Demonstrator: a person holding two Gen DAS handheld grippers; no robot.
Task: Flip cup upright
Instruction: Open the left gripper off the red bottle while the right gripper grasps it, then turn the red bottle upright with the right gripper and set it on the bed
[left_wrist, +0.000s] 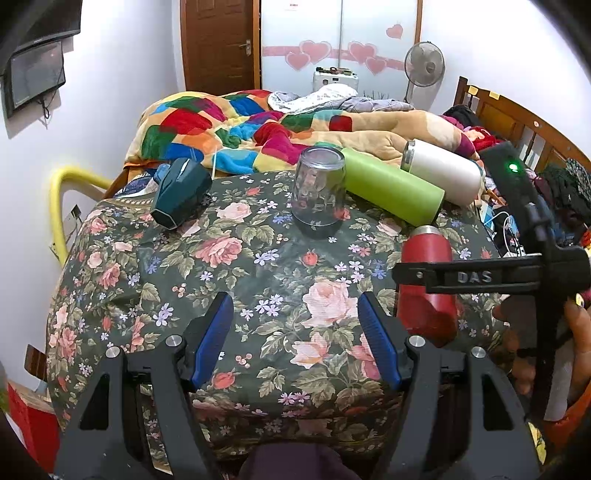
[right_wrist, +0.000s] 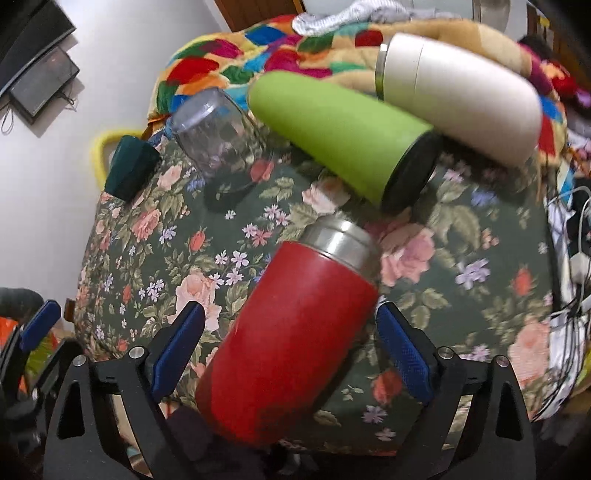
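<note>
Lying on its side on the floral-covered table (right_wrist: 461, 236): red cup (right_wrist: 291, 339), steel rim toward the far side, between the spread blue pads of the right hand-held gripper (right_wrist: 291, 347), neither pad clearly pressing it. Hovering open and empty over the cloth nearer the front edge: left hand-held gripper (left_wrist: 295, 339). Behind, a green bottle (left_wrist: 391, 188) and white bottle (left_wrist: 443, 171) lying down, touching; an inverted clear glass (left_wrist: 319, 188); a dark teal object (left_wrist: 181, 192).
</note>
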